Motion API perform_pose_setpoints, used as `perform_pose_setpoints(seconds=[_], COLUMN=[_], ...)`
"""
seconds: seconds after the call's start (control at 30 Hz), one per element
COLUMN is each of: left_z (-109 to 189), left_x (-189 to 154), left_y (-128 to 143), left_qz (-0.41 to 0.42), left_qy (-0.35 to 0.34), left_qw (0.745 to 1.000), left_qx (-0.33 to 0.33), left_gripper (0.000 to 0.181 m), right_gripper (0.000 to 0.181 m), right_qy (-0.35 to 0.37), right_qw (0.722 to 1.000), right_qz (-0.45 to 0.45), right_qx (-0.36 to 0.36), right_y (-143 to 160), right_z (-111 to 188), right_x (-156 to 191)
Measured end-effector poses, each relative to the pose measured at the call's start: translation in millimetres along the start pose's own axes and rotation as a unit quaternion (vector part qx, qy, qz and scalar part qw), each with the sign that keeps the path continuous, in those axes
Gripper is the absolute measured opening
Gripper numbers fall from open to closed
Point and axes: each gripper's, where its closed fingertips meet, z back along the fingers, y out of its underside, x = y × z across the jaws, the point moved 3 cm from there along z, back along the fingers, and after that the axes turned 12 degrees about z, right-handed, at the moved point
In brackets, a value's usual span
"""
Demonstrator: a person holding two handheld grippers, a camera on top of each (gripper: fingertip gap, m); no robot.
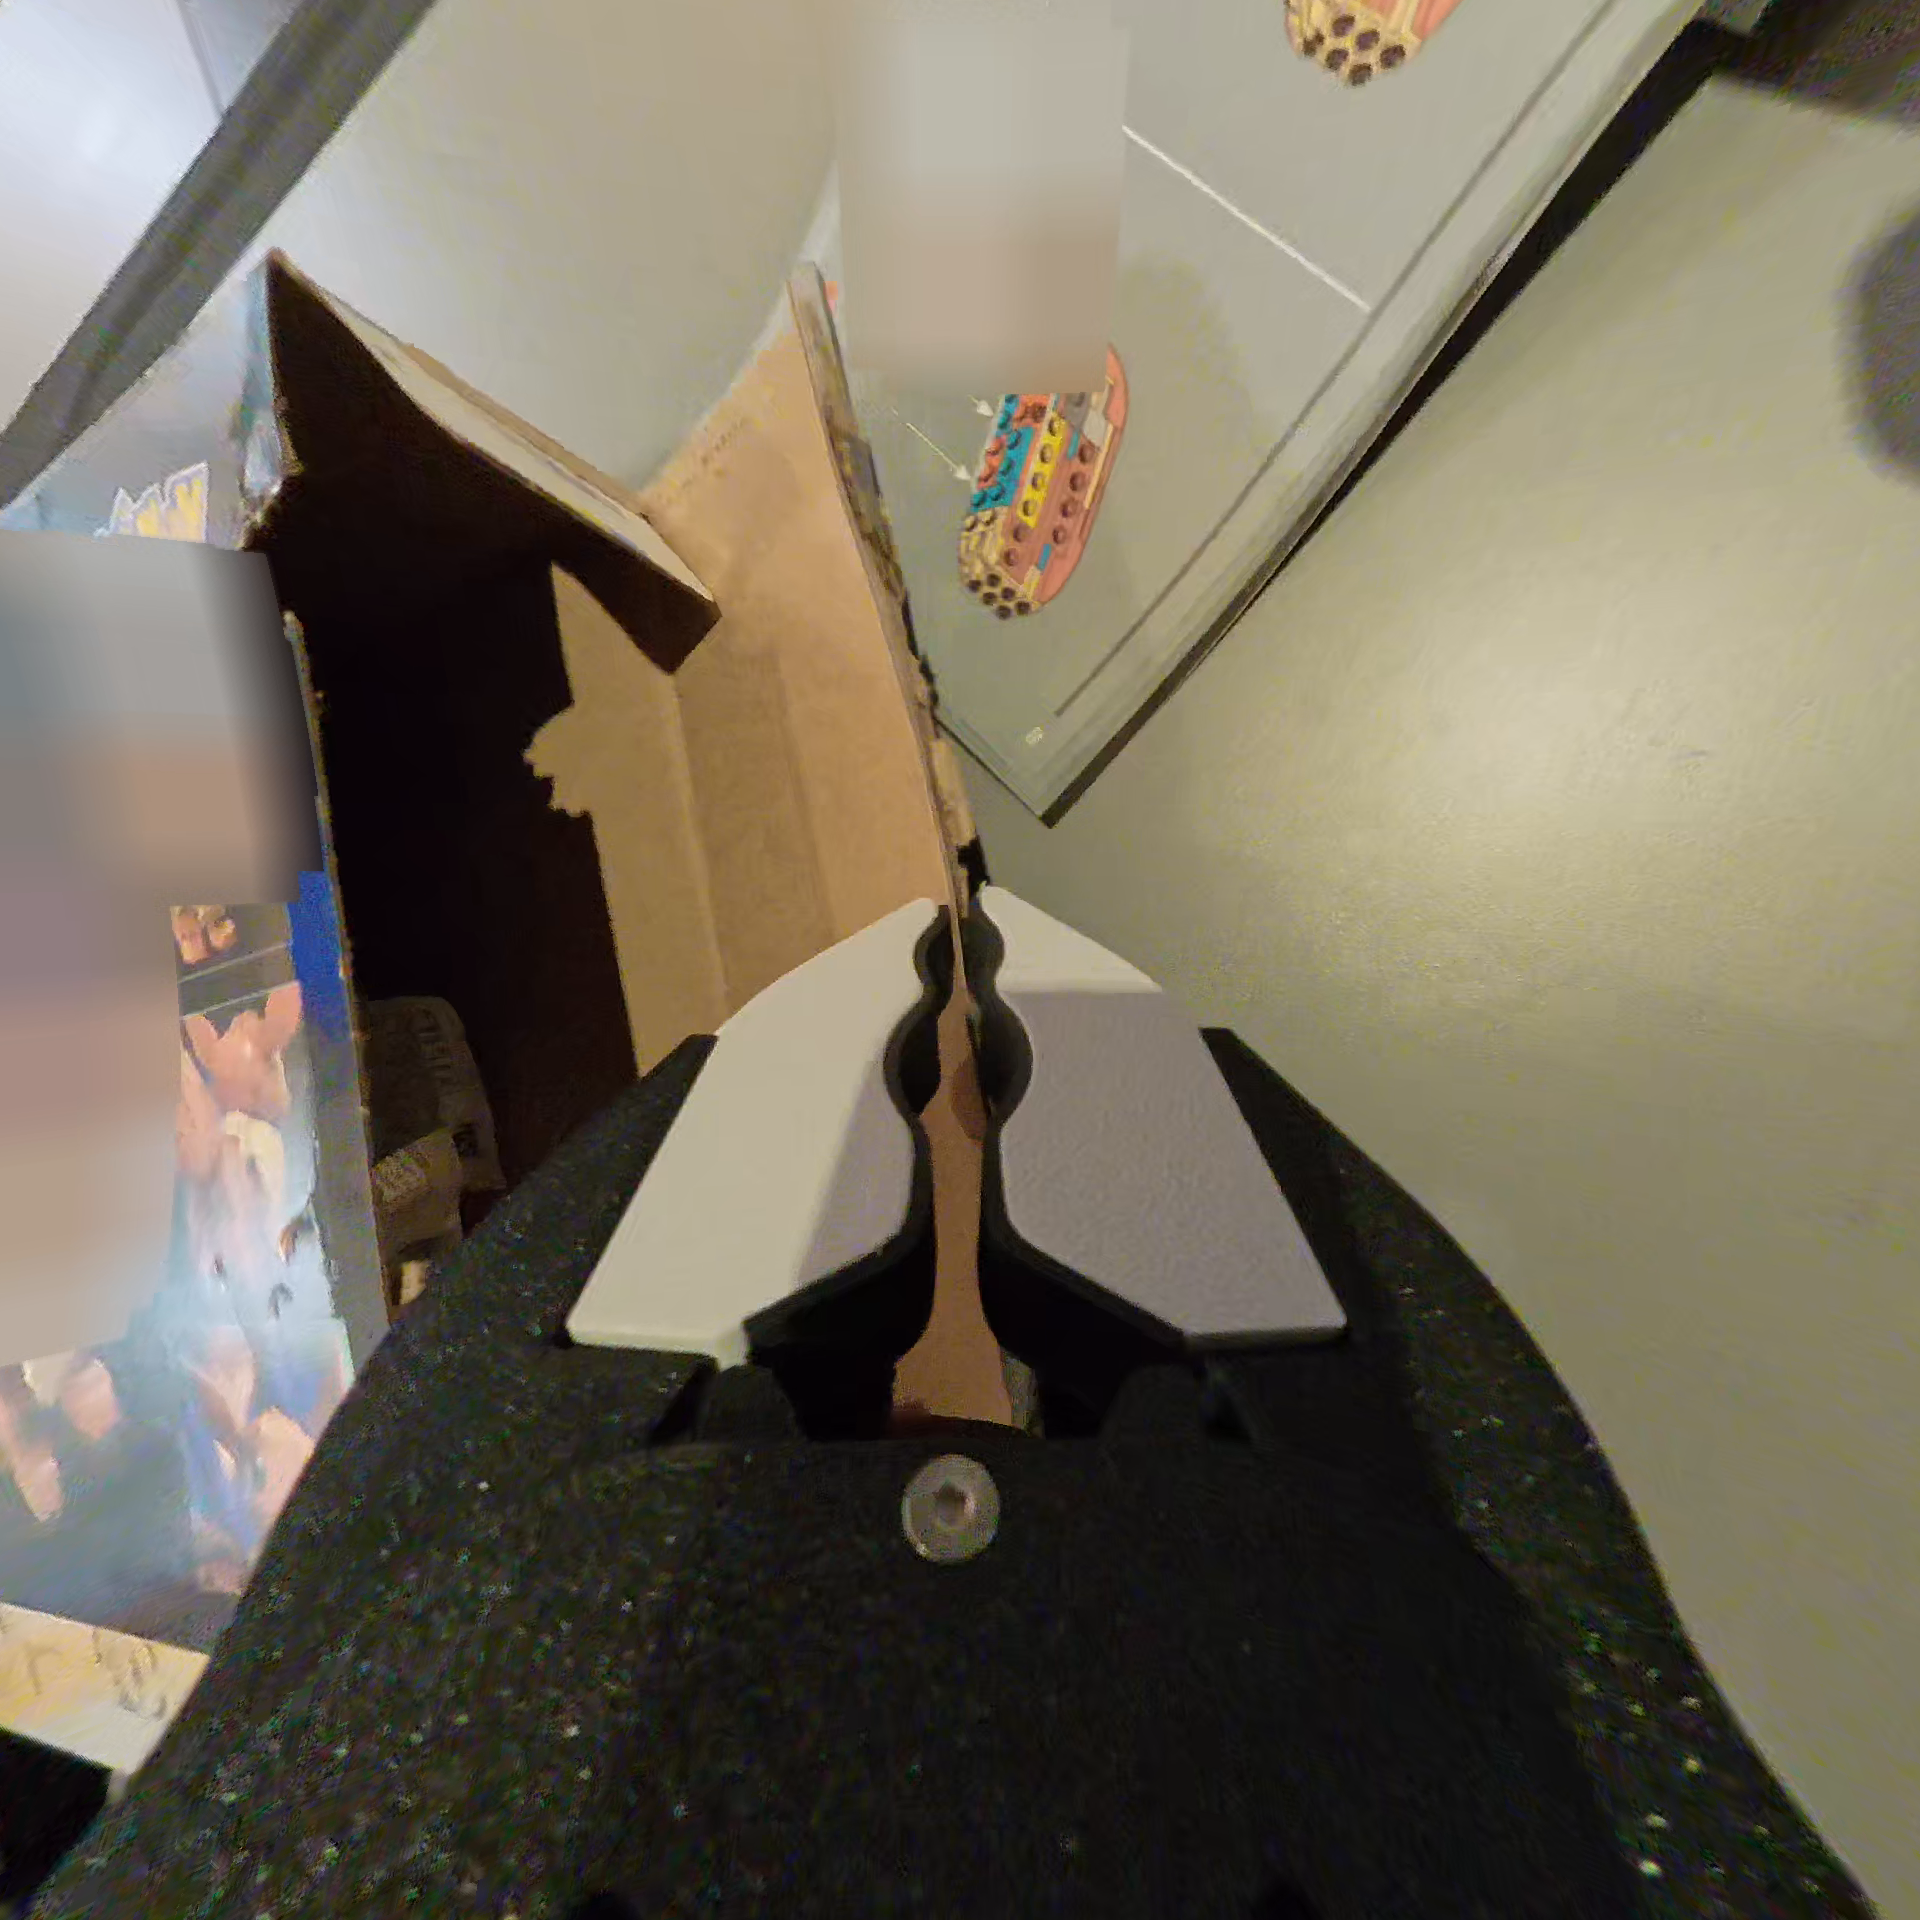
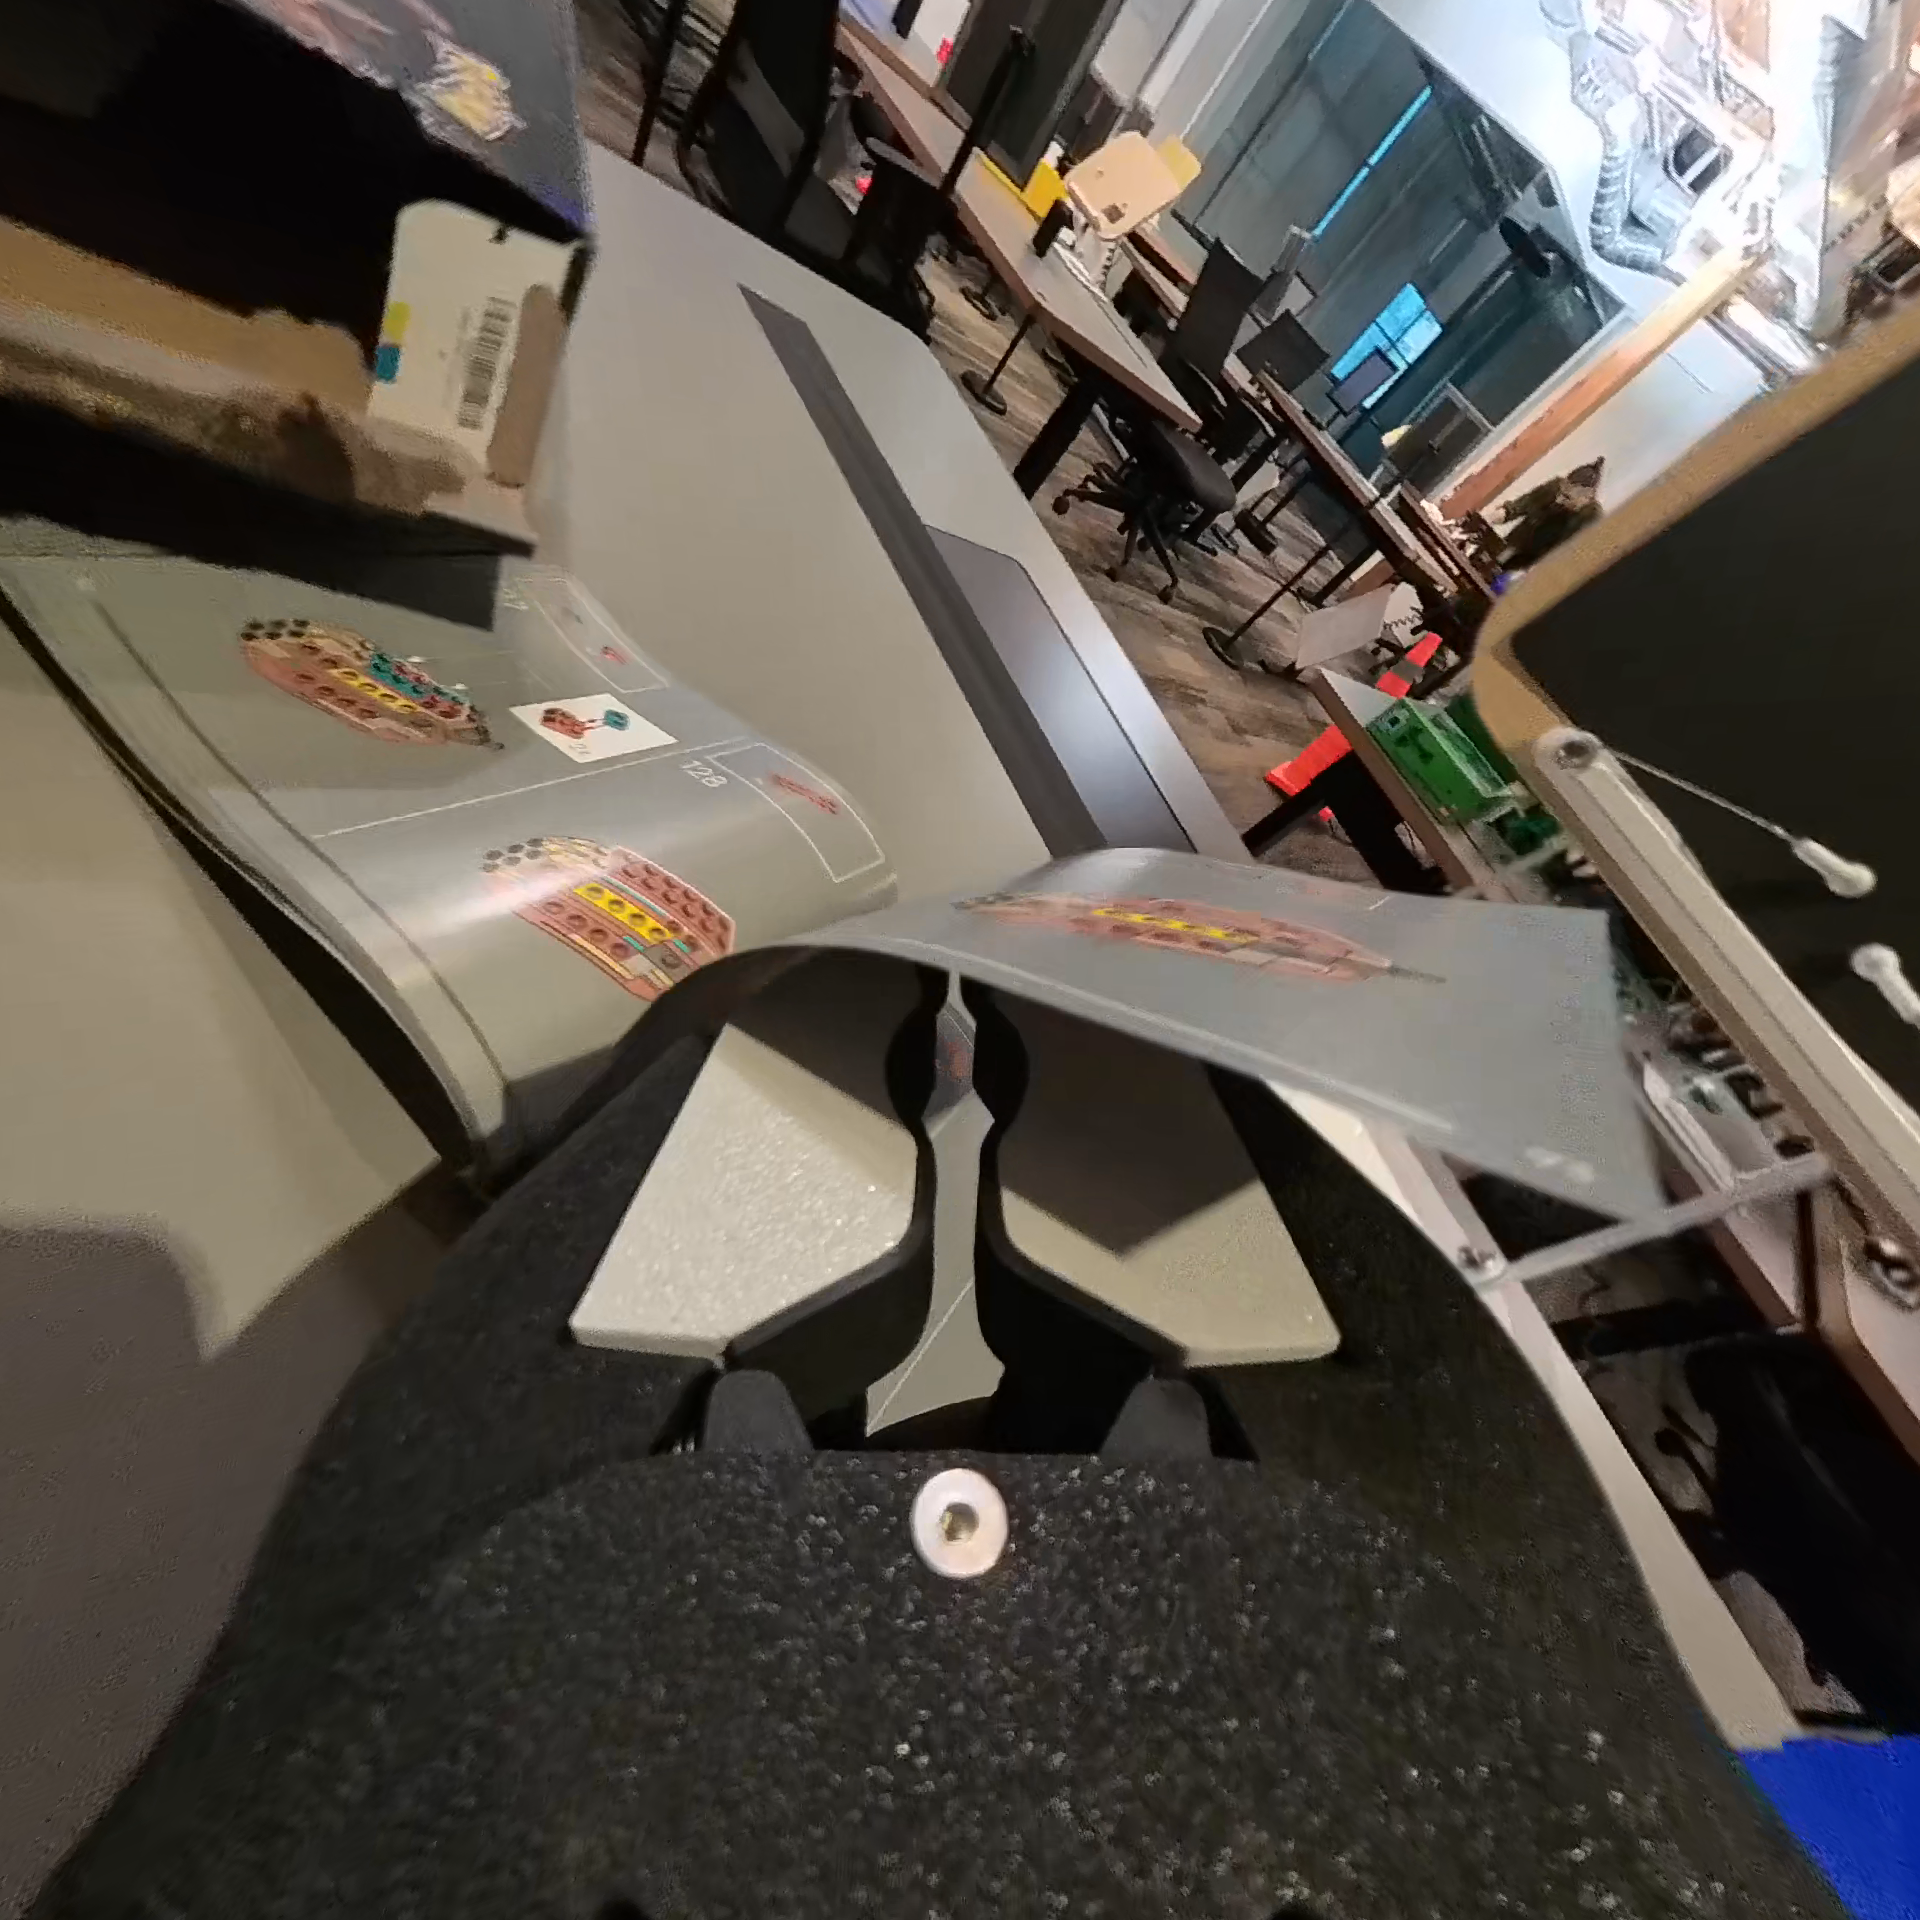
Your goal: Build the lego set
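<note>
My left gripper (image 1: 961, 920) is shut on the thin brown side wall (image 1: 883, 623) of the open lego box (image 1: 623, 831), which runs up between the pads. Paper bags (image 1: 426, 1091) lie deep inside the box. The open instruction booklet (image 1: 1195, 468) lies behind the box. In the right wrist view my right gripper (image 2: 954, 997) is closed at the edge of a lifted grey booklet page (image 2: 1299, 997). The page arches over the fingertips and hides them, and a sliver of it dips between the fingers. The rest of the booklet (image 2: 468, 779) lies flat to the left, with the box (image 2: 312, 343) beyond it.
The grey table (image 1: 1558, 831) carries all of this. A black panel with a wooden rim (image 2: 1714, 675) stands close on the right. Beyond the table's far edge are desks and office chairs (image 2: 1174, 488). Spacing between my two grippers at the tips: around 25 cm.
</note>
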Motion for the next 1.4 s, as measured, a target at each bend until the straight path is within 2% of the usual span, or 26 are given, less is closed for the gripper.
perform_pose_setpoints(seconds=[0.13,0.17,0.2,0.23,0.33,0.6,1.1,1.4], left_z=[12,16,20,25,38,47,8,-14], left_x=[12,15,17,20,26,33,7,7], left_y=[-2,-4,-6,-8,-14,-21,-19,-21], left_qz=[0.030,0.036,0.042,0.047,0.053,0.045,-0.017,-0.026], left_qy=[0.009,0.013,0.018,0.022,0.026,0.024,0.013,0.018], left_qw=[0.999,0.998,0.998,0.997,0.995,0.995,1.000,0.999], left_qx=[-0.033,-0.042,-0.051,-0.059,-0.075,-0.081,-0.012,0.011], left_gripper=[0.002,0.002,0.002,0.002,0.002,0.002,0.002,0.002], right_gripper=[0.001,0.088,0.088,0.079,0.001,0.001,0.000,0.000], right_qy=[-0.018,-0.022,-0.025,-0.031,-0.061,-0.115,-0.142,-0.145], right_qw=[0.999,0.999,0.998,0.997,0.995,0.983,0.980,0.979], right_qz=[0.040,0.049,0.056,0.063,0.084,0.139,0.136,0.141], right_qx=[-0.003,-0.005,-0.006,-0.007,-0.006,0.021,0.034,0.034], right_y=[-12,-16,-20,-24,-32,-36,-32,-33], right_z=[-9,-12,-14,-16,-25,-38,-41,-42], right_x=[10,12,14,16,27,59,70,72])
